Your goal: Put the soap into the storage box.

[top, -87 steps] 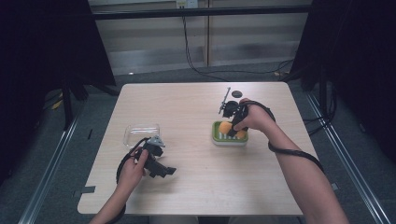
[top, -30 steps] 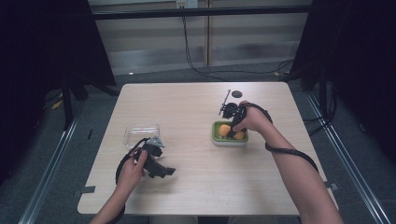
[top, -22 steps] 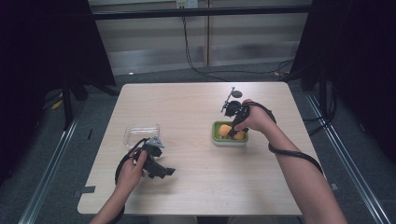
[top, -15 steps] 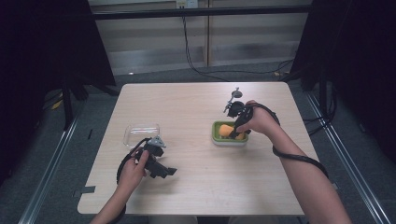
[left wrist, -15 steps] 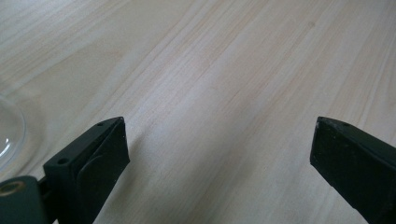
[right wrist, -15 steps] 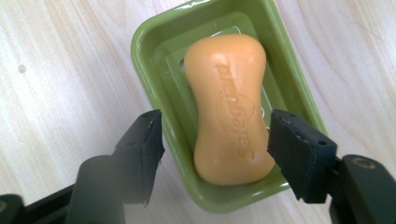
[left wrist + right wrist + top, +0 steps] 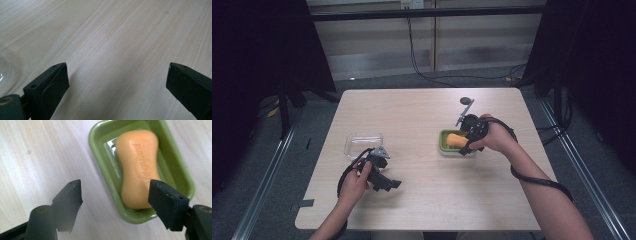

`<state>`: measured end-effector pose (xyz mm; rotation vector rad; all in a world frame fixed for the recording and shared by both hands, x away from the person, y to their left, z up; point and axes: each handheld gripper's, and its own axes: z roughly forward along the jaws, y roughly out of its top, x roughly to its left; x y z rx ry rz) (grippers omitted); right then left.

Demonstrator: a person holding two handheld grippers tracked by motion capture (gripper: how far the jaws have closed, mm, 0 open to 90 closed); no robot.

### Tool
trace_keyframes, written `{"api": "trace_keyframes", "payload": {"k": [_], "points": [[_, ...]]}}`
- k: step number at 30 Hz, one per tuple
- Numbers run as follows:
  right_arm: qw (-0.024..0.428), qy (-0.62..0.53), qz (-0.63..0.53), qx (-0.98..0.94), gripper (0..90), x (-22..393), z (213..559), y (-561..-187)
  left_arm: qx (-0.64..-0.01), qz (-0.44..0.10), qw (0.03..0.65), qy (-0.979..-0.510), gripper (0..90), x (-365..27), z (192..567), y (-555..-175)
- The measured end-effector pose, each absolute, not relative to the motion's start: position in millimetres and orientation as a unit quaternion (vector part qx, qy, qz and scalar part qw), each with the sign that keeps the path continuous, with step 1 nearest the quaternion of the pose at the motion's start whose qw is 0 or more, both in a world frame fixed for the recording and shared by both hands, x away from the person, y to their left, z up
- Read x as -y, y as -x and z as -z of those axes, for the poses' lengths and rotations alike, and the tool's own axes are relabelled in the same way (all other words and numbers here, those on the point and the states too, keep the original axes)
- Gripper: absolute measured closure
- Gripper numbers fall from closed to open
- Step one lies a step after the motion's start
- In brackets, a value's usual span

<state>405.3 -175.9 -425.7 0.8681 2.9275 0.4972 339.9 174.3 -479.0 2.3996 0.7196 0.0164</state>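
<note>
An orange bar of soap lies in a green soap dish on the wooden table. My right gripper hovers open just above the dish's near end; one jaw is over bare table, the other over the dish's rim beside the soap. From the high view the soap and dish sit right of centre, with my right gripper over them. My left gripper rests low at the front left, and its jaws stand wide open over bare wood with nothing between them.
A clear plastic container stands just behind the left hand, its edge at the left of the left gripper view. A small black disc lies behind the dish. Cables trail from both grippers.
The right hand and its gripper have drifted slightly right and nearer over the soap dish. The left hand and gripper have stayed put.
</note>
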Motion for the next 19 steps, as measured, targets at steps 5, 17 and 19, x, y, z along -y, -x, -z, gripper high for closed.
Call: {"api": "trace_keyframes", "payload": {"k": [5, 17, 19], "points": [[0.026, -0.270, -0.162, -0.949, 25.5, 176, 427, -394, -0.274, -0.007, 0.312, -0.910, 4.2, -173, 479, -339], [0.024, -0.280, -0.169, -0.945, 17.6, 182, 432, -375, -0.274, -0.005, 0.309, -0.911, 4.2, -171, 480, -339], [0.026, -0.276, -0.173, -0.945, 17.0, 184, 435, -372, -0.276, -0.006, 0.313, -0.909, 4.2, -171, 480, -339]]}}
